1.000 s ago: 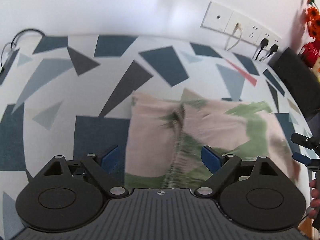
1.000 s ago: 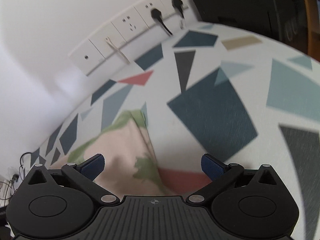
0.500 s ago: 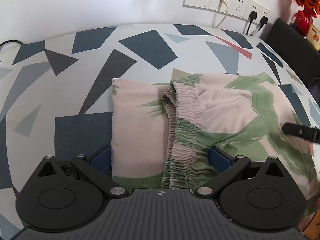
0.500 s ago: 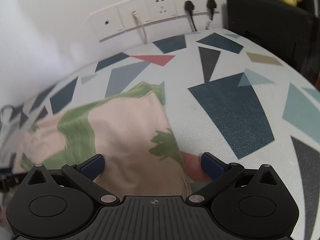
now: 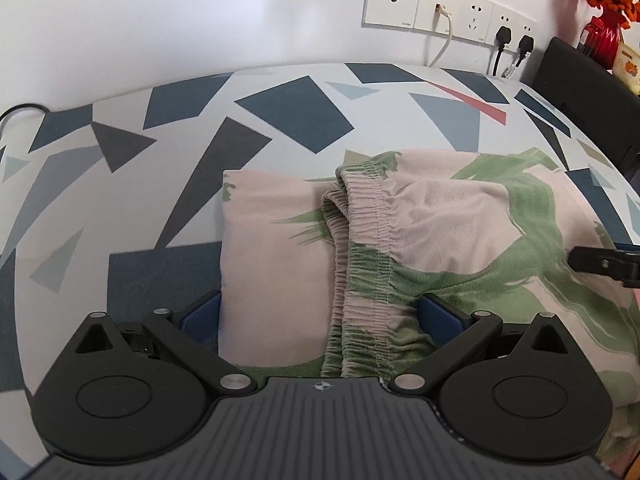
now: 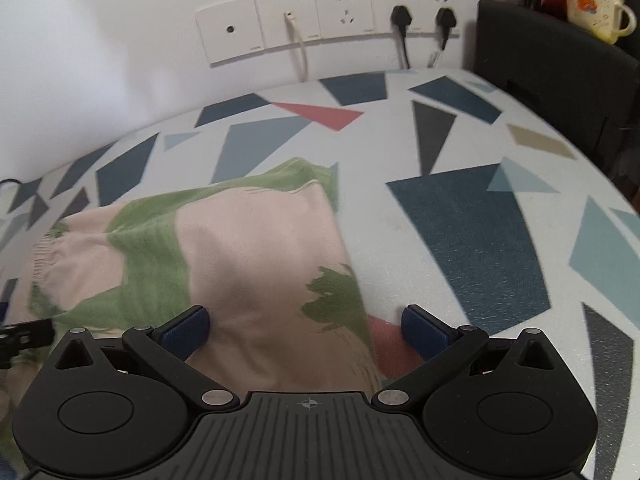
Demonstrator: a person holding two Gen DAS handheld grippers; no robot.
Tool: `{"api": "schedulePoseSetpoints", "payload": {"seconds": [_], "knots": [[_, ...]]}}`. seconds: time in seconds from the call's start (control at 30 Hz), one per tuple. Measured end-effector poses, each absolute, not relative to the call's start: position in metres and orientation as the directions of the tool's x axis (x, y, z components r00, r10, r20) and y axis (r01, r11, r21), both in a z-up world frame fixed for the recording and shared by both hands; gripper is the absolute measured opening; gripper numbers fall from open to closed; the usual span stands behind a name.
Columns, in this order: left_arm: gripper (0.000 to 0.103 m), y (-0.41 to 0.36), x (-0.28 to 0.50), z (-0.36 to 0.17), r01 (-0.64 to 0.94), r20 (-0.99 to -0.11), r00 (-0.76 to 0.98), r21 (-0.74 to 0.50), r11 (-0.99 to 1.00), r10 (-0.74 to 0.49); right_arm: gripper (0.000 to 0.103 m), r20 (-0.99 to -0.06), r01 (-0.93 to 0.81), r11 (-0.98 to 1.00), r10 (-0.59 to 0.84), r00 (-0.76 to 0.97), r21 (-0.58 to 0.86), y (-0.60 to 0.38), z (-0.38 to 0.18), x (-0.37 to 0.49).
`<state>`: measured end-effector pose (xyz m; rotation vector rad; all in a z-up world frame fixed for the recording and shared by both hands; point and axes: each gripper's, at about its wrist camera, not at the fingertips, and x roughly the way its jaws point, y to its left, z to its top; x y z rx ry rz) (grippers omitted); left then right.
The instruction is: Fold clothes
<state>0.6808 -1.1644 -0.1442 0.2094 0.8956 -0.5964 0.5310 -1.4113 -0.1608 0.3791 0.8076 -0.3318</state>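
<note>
A pink and green pair of pants (image 5: 420, 236) lies folded on the patterned tablecloth (image 5: 280, 112); its gathered waistband (image 5: 360, 248) runs down the middle of the left wrist view. My left gripper (image 5: 320, 314) hovers wide open over the fold's left end, blue pads apart and pressing nothing. In the right wrist view the pants (image 6: 248, 248) end at a straight right edge. My right gripper (image 6: 306, 330) stands open over that edge, one pad above the cloth, the other above the bare tablecloth (image 6: 460, 220). The tip of the right gripper shows at the left view's right side.
A white wall with a row of sockets (image 6: 320, 20) and plugged cables runs behind the table. A black box (image 6: 560, 80) stands at the back right, with a mug (image 6: 596, 4) and a red vase with orange flowers (image 5: 604, 8) on it.
Both views have rolled level and sharpened from blur. The left gripper has come down closer to the pants, and its jaws have widened a little. The right gripper has shifted sideways over the fold's right edge.
</note>
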Motion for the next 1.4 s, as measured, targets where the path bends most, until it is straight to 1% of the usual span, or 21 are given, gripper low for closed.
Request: {"api": "schedulePoseSetpoints", "payload": {"seconds": [0.2,0.23,0.27,0.3,0.33,0.37,0.43,0.47,0.57,0.6,0.63,0.67,0.73,0.8,0.83,0.87,0.9,0.93,1.1,1.2,1.4], "knots": [[0.103,-1.165,0.680,-0.143,0.563,-0.782,0.479,-0.075,0.823,-0.399,0.102,-0.762,0.376,0.903,-0.093,0.641,0.206,-1.413,-0.160,0.522],[0.100,-1.165,0.679,-0.143,0.560,-0.783,0.479,-0.076,0.825,-0.397,0.102,-0.760,0.363,0.910,-0.091,0.643,0.199,-1.412,-0.160,0.521],[0.095,-1.166,0.679,-0.142,0.556,-0.785,0.478,-0.077,0.827,-0.394,0.095,-0.759,0.348,0.919,-0.092,0.644,0.184,-1.410,-0.160,0.522],[0.081,-1.168,0.676,-0.139,0.556,-0.787,0.471,-0.086,0.827,-0.398,0.085,-0.751,0.318,0.932,-0.082,0.655,0.176,-1.407,-0.160,0.524],[0.055,-1.171,0.672,-0.135,0.556,-0.790,0.461,-0.097,0.826,-0.404,0.058,-0.743,0.287,0.940,-0.057,0.667,0.185,-1.404,-0.158,0.526],[0.049,-1.173,0.668,-0.132,0.556,-0.793,0.452,-0.109,0.824,-0.409,0.042,-0.743,0.272,0.940,-0.030,0.669,0.207,-1.401,-0.157,0.530],[0.038,-1.176,0.663,-0.128,0.529,-0.800,0.457,-0.107,0.842,-0.389,0.034,-0.740,0.241,0.937,0.025,0.672,0.251,-1.397,-0.154,0.537],[0.037,-1.178,0.660,-0.127,0.514,-0.804,0.460,-0.104,0.851,-0.376,0.030,-0.740,0.229,0.936,0.047,0.671,0.267,-1.396,-0.153,0.541],[0.035,-1.166,0.660,-0.126,0.456,-0.811,0.444,-0.161,0.875,-0.381,0.030,-0.745,0.197,0.938,0.089,0.661,0.287,-1.402,-0.152,0.547],[0.035,-1.160,0.659,-0.127,0.432,-0.812,0.439,-0.185,0.883,-0.385,0.036,-0.747,0.184,0.939,0.101,0.657,0.289,-1.406,-0.152,0.549],[0.034,-1.154,0.657,-0.127,0.406,-0.813,0.435,-0.208,0.890,-0.388,0.053,-0.751,0.181,0.942,0.099,0.652,0.282,-1.410,-0.151,0.550],[0.034,-1.151,0.653,-0.127,0.389,-0.811,0.441,-0.213,0.896,-0.385,0.075,-0.757,0.188,0.946,0.082,0.648,0.264,-1.414,-0.151,0.550],[0.034,-1.146,0.641,-0.127,0.363,-0.807,0.459,-0.212,0.907,-0.373,0.077,-0.754,0.145,0.958,0.098,0.650,0.249,-1.413,-0.152,0.552],[0.034,-1.141,0.629,-0.127,0.337,-0.802,0.476,-0.211,0.917,-0.360,0.074,-0.746,0.081,0.967,0.130,0.653,0.240,-1.409,-0.154,0.554],[0.034,-1.138,0.624,-0.127,0.324,-0.800,0.485,-0.211,0.922,-0.353,0.066,-0.742,0.049,0.971,0.147,0.654,0.235,-1.407,-0.155,0.555],[0.034,-1.135,0.618,-0.127,0.306,-0.797,0.495,-0.211,0.928,-0.345,0.051,-0.738,0.016,0.973,0.163,0.654,0.230,-1.405,-0.155,0.556],[0.033,-1.132,0.612,-0.127,0.286,-0.795,0.505,-0.212,0.934,-0.335,0.041,-0.735,-0.015,0.972,0.188,0.651,0.235,-1.402,-0.155,0.558],[0.032,-1.129,0.606,-0.126,0.259,-0.795,0.520,-0.201,0.945,-0.312,0.028,-0.734,-0.039,0.964,0.225,0.641,0.262,-1.396,-0.155,0.561],[0.027,-1.088,0.579,-0.106,0.120,-0.763,0.600,-0.210,0.970,-0.240,0.019,-0.704,-0.119,0.920,0.364,0.610,0.373,-1.368,-0.144,0.575],[0.027,-1.055,0.562,-0.090,0.057,-0.730,0.645,-0.249,0.967,-0.226,0.019,-0.665,-0.199,0.911,0.402,0.630,0.362,-1.338,-0.123,0.574],[0.027,-0.973,0.506,-0.039,-0.102,-0.616,0.784,-0.249,0.963,-0.076,0.018,-0.546,-0.428,0.833,0.553,0.630,0.350,-1.249,-0.066,0.569]]}}
